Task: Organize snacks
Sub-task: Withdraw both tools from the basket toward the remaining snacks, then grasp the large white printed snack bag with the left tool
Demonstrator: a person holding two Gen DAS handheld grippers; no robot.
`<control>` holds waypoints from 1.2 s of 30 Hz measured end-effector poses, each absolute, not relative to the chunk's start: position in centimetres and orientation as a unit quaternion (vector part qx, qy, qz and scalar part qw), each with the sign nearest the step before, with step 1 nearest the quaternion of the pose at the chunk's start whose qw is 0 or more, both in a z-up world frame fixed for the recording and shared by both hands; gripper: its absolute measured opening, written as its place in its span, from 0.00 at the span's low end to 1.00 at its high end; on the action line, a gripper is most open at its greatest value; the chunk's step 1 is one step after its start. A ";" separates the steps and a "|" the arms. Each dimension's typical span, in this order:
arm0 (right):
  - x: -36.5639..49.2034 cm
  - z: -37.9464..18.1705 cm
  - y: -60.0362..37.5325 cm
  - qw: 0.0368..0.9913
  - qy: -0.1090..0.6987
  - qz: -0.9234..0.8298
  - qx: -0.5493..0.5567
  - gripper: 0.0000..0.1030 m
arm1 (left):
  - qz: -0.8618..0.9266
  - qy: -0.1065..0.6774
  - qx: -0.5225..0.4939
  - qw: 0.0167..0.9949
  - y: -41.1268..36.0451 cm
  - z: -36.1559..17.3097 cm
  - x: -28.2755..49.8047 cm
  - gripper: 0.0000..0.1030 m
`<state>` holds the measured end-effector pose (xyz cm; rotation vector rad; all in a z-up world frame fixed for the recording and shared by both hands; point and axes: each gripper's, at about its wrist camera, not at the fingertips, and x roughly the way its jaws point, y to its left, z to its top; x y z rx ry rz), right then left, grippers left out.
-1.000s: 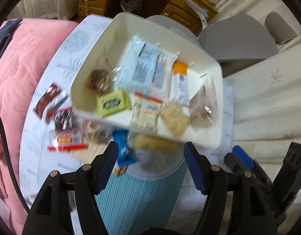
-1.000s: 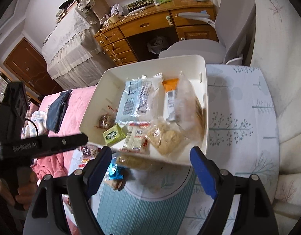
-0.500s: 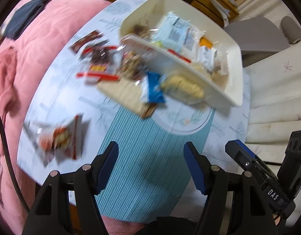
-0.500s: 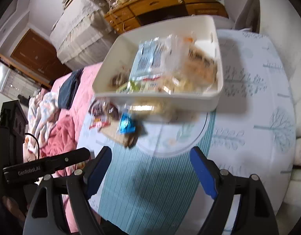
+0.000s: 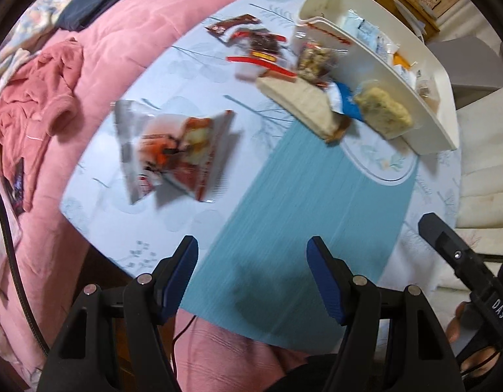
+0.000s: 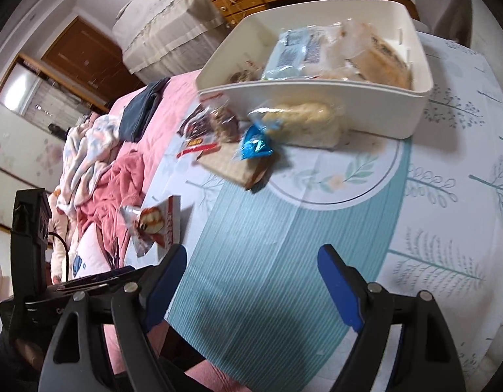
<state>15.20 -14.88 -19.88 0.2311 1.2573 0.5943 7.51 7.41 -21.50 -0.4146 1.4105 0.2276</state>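
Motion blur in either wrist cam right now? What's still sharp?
Left wrist: red snack bag and tablecloth smeared, fingers sharp. Right wrist: snacks in the white bin blurred, fingers crisp. Fisheye bends both edges.

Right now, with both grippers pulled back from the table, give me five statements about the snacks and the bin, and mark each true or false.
1. The left gripper is open and holds nothing. True.
2. The white bin is empty. False: several packets lie in it, among them a pale blue packet.
3. A red and white snack bag lies alone on the tablecloth, apart from the pile by the bin. True.
4. The right gripper is shut on the blue wrapper. False: the gripper is open, and the wrapper lies on the table beside the bin.
5. All snacks are already in the bin. False: several remain on the table against its near wall.
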 end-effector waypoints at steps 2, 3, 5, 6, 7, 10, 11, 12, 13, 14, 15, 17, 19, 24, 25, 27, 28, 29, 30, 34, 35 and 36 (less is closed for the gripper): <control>14.9 -19.8 -14.1 0.766 0.573 0.276 0.093 0.81 | 0.102 0.643 -0.185 0.736 8.3 -21.8 7.3 0.66; 14.8 -19.8 -13.6 0.769 0.571 0.275 0.082 0.81 | 0.100 0.643 -0.184 0.736 8.7 -21.9 7.3 0.66; 14.9 -19.7 -12.9 0.776 0.565 0.272 0.069 0.81 | 0.096 0.643 -0.173 0.740 9.4 -22.0 7.5 0.66; 14.9 -19.6 -12.4 0.780 0.560 0.270 0.066 0.81 | 0.091 0.644 -0.158 0.742 9.9 -22.0 7.8 0.66; 14.9 -19.6 -12.1 0.783 0.558 0.268 0.063 0.81 | 0.088 0.647 -0.149 0.743 10.2 -22.0 8.0 0.66; 15.0 -19.1 -10.6 0.796 0.547 0.254 0.054 0.81 | 0.074 0.655 -0.128 0.741 11.5 -22.1 8.9 0.66; 15.1 -19.1 -10.3 0.799 0.544 0.251 0.052 0.81 | 0.071 0.659 -0.123 0.739 11.9 -22.3 9.2 0.66; 15.2 -19.0 -9.7 0.803 0.540 0.246 0.048 0.81 | 0.066 0.666 -0.117 0.734 12.5 -22.6 9.7 0.68; 15.2 -19.0 -9.3 0.805 0.539 0.243 0.046 0.81 | 0.062 0.671 -0.114 0.730 12.9 -22.8 10.0 0.72; 15.3 -19.0 -8.6 0.809 0.536 0.237 0.040 0.81 | 0.058 0.677 -0.108 0.726 13.3 -23.1 10.3 0.76; 15.3 -19.0 -8.1 0.811 0.534 0.234 0.036 0.81 | 0.053 0.681 -0.102 0.723 13.6 -23.4 10.6 0.77; 15.2 -19.2 -7.0 0.819 0.528 0.225 0.025 0.81 | 0.038 0.690 -0.091 0.717 14.3 -24.1 11.3 0.79; 15.2 -19.7 -5.8 0.823 0.527 0.211 0.015 0.81 | 0.024 0.700 -0.087 0.708 14.9 -24.8 11.8 0.81; 15.4 -21.2 -3.8 0.826 0.535 0.178 -0.003 0.81 | -0.005 0.730 -0.085 0.678 16.5 -27.3 13.0 0.82; 15.5 -21.6 -3.5 0.828 0.534 0.172 -0.009 0.81 | -0.013 0.737 -0.085 0.670 16.8 -27.9 13.3 0.82; 15.7 -22.3 -2.7 0.830 0.534 0.161 -0.021 0.81 | -0.023 0.746 -0.083 0.661 17.0 -28.6 13.8 0.82; 15.8 -22.6 -2.4 0.831 0.533 0.157 -0.027 0.81 | -0.032 0.751 -0.080 0.654 17.1 -29.2 14.2 0.82; 16.1 -23.1 -2.0 0.833 0.531 0.152 -0.034 0.81 | -0.036 0.754 -0.079 0.652 17.1 -29.5 14.4 0.82; 16.2 -23.3 -1.8 0.834 0.530 0.149 -0.037 0.81 | -0.043 0.757 -0.075 0.648 17.1 -29.8 14.7 0.82; 17.5 -24.7 -1.0 0.838 0.528 0.130 -0.043 0.81 | -0.069 0.766 -0.056 0.636 16.7 -30.9 15.9 0.82; 17.8 -25.0 -0.9 0.838 0.530 0.126 -0.043 0.81 | -0.075 0.767 -0.054 0.635 16.6 -31.1 16.2 0.82; 18.1 -25.3 -0.8 0.838 0.530 0.124 -0.043 0.81 | -0.082 0.768 -0.052 0.633 16.5 -31.3 16.5 0.82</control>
